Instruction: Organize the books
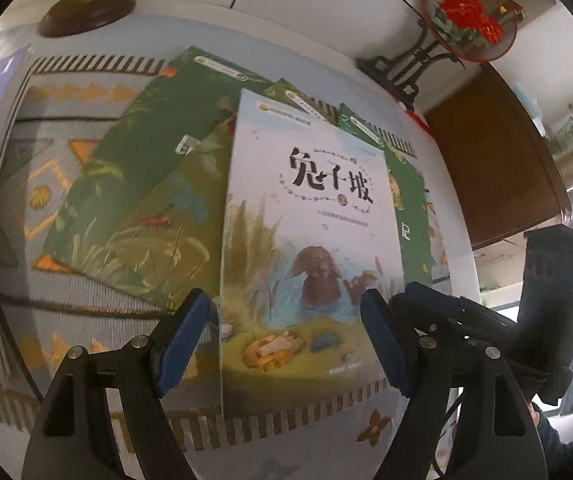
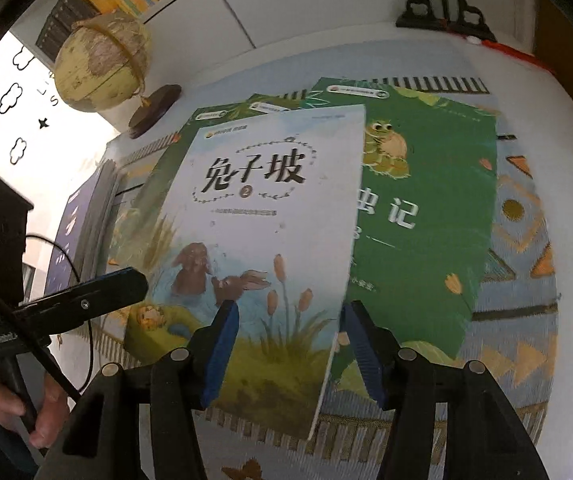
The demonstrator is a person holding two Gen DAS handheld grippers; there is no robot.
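On patterned mat (image 1: 86, 152), books beside globe (image 2: 100, 66)

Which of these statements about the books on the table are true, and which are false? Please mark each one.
1. The pale book with two brown rabbits lies on top of the green books. True.
2. The globe stands on the woven mat. False: its base stands on the white table, beyond the patterned mat.
3. The green book with a frog lies partly under the rabbit book. True.
4. The right gripper is clamped on the globe. False: its jaws are open, on either side of the rabbit book's near right edge.
5. The left gripper is closed tight. False: its jaws stand wide over the rabbit book's lower part.
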